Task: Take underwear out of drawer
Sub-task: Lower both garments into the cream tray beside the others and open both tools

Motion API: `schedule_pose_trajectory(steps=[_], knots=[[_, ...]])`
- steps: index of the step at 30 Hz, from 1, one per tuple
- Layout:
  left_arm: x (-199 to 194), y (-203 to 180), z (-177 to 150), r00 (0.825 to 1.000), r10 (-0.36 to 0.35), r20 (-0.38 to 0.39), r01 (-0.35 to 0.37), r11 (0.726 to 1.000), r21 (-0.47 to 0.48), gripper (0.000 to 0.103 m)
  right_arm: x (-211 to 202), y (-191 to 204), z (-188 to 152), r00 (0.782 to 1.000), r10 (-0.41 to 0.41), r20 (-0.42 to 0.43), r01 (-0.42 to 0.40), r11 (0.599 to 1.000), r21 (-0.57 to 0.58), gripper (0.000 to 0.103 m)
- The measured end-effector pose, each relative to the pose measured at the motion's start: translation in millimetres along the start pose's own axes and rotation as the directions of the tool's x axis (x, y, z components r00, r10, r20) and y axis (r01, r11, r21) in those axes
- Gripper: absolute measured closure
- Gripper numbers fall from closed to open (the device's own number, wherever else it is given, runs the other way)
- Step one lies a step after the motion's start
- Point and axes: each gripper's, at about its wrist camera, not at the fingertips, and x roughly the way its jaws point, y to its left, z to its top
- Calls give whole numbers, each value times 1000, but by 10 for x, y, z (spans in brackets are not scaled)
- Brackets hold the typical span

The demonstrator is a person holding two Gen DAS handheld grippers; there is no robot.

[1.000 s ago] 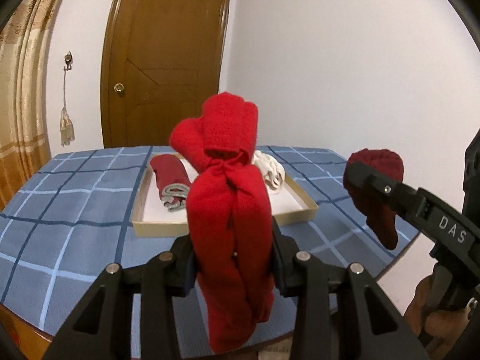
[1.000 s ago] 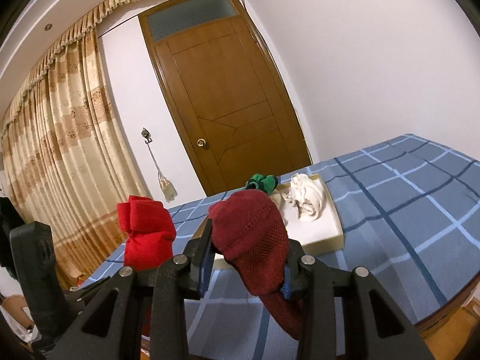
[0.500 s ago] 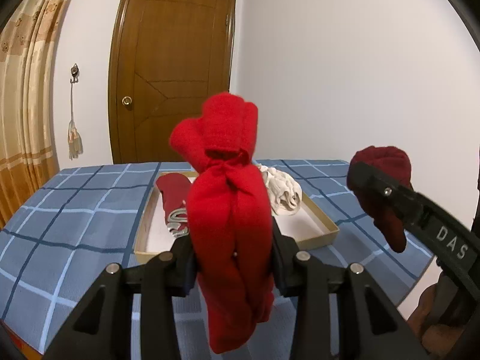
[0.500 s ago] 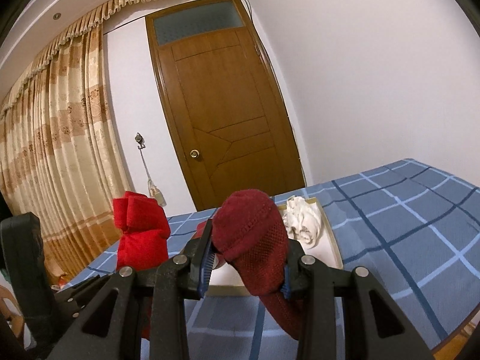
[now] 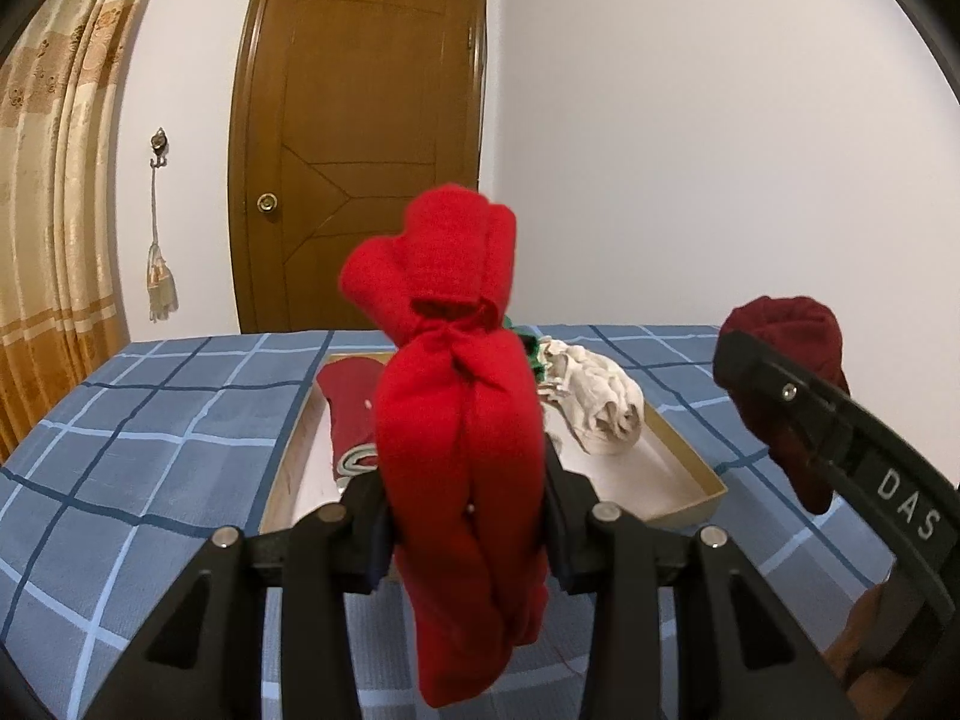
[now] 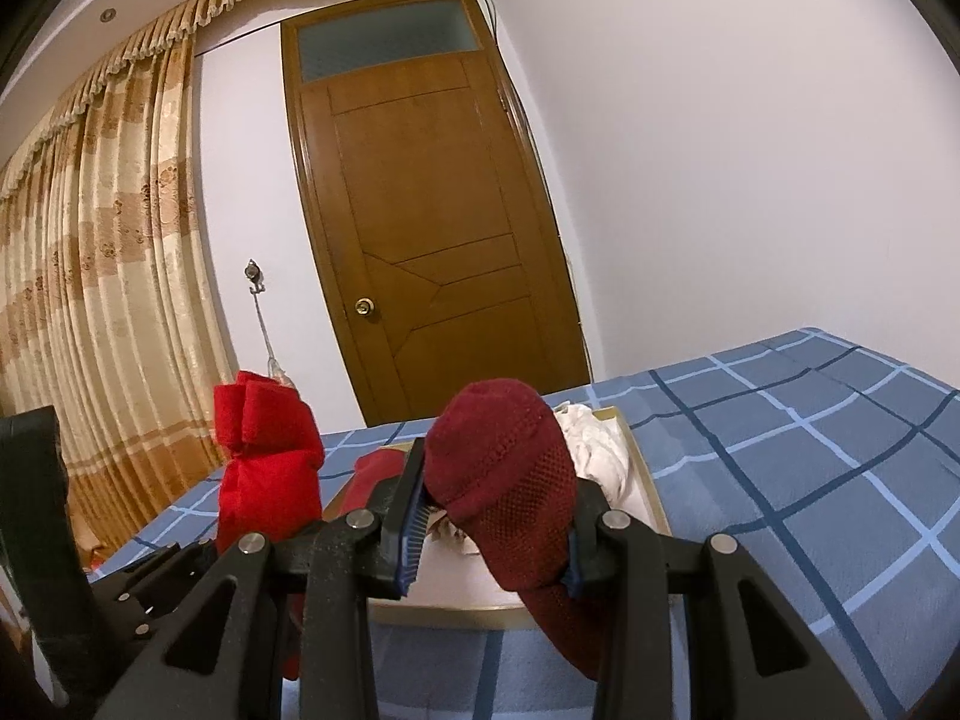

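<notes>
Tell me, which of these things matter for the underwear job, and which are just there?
Part of the job:
- bright red knotted cloth bundle, clamped in left gripper
- dark maroon mesh-knit bundle, clamped in right gripper
- shallow tan drawer tray
- cream rolled garment

Just there:
- brown wooden door
- beige patterned curtain
- blue checked tablecloth

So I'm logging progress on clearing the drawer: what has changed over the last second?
Both grippers tilted upward, so the door fills more of each view. The left gripper stays shut on the bright red rolled underwear, the right gripper on the dark red mesh underwear. The shallow cardboard drawer stayed put.
</notes>
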Motion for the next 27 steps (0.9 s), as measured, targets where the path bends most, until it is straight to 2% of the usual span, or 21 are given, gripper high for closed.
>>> schedule_pose_trajectory(steps=[20,27], knots=[[302,-12,161,1000,23,7,-23,1000,15,64,475,-81,75,998,-57,-4,56,998,-28,65],[591,18,152,998,60,-33,-59,998,9,64,835,-235,99,994,-98,-49,97,995,-12,65]])
